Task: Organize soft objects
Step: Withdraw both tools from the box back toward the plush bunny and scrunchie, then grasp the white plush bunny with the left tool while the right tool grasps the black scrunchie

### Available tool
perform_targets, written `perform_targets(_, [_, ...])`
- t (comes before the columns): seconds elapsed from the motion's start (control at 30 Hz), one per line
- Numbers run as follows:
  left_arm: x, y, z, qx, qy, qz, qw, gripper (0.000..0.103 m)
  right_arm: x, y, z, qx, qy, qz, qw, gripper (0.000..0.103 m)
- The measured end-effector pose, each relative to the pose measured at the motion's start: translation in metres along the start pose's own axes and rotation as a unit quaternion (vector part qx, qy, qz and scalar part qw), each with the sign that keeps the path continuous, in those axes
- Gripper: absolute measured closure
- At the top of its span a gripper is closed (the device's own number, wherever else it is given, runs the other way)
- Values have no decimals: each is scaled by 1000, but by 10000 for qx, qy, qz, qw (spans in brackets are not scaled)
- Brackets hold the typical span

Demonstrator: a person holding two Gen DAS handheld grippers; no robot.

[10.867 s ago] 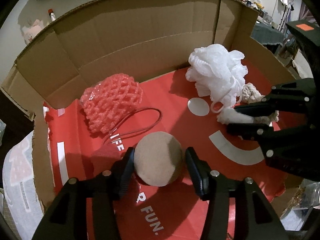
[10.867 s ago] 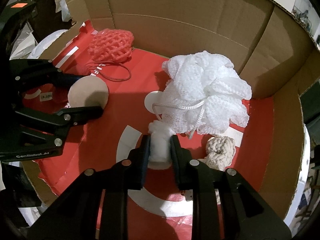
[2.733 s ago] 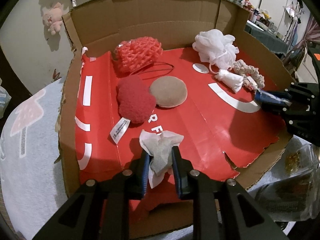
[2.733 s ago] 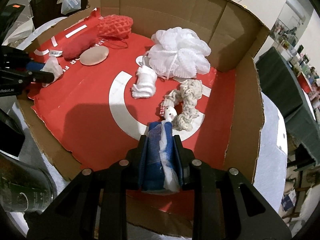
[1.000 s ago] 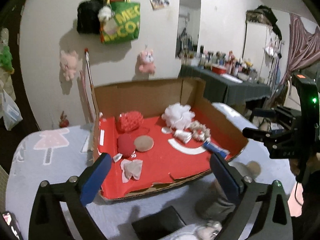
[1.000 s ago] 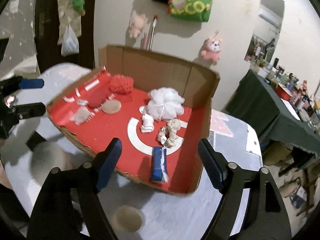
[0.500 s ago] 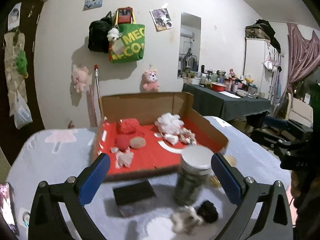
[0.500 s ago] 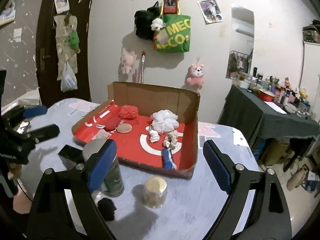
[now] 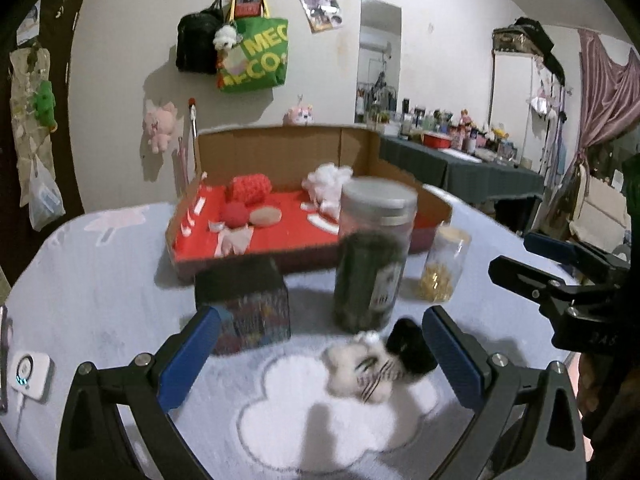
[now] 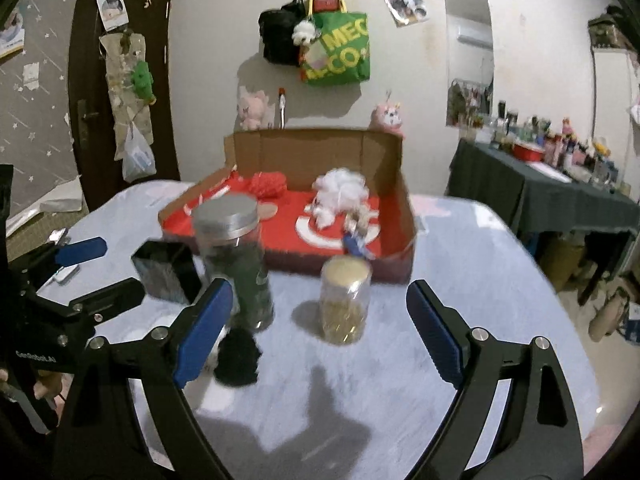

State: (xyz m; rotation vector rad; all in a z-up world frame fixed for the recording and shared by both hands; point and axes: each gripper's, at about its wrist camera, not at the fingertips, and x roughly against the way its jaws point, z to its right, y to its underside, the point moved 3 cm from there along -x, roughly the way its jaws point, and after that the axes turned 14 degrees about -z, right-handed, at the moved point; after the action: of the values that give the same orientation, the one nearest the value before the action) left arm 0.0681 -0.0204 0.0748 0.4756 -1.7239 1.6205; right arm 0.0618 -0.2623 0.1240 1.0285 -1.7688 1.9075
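light: dim indoor, warm cast, wall brighter than door side | shadows: soft dark patch on desk [image 10: 460, 280] before each tool, bags shade the wall | blur: motion smear on tall jar [image 9: 374, 256], small jar [image 10: 345, 300] | edges: strong fisheye bend, black corners

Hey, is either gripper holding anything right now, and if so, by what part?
Nothing is held. The left gripper and the right gripper are both open and empty.
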Motion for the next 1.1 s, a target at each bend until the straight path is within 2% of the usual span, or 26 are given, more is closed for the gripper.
perform_targets(0.3, [-30,24,1,45,178,-513,9985,0,-37,24,-3,-85,-196,-499,9985,14])
perform_targets(0.53, [-49,28,6,-130,374,-930,9949,0,-51,29,0,-147,-235,-676,9973,14])
perform_targets(0.63, [-61,28,11,-334,418,-1247,9908,0,-53,29,2,-166,-225,-711,9971,14])
perform_targets(0.77, [-72,29,9,-404,149,-1454,9884,0,-56,30,5,-182,-204,-760,9967,14])
perform_targets(0.9, [-70,32,-2,-309,22,-1468,9887,0,-60,31,5,-164,-228,-801,9964,14])
perform_targets(1.0, [-65,30,-19,-189,-285,-1395,9896,0,-62,31,3,-146,-293,-836,9960,14])
perform_targets(1.1, [-58,30,-31,-93,-227,-1357,9904,2,-64,30,-1,-115,-438,-841,9954,14])
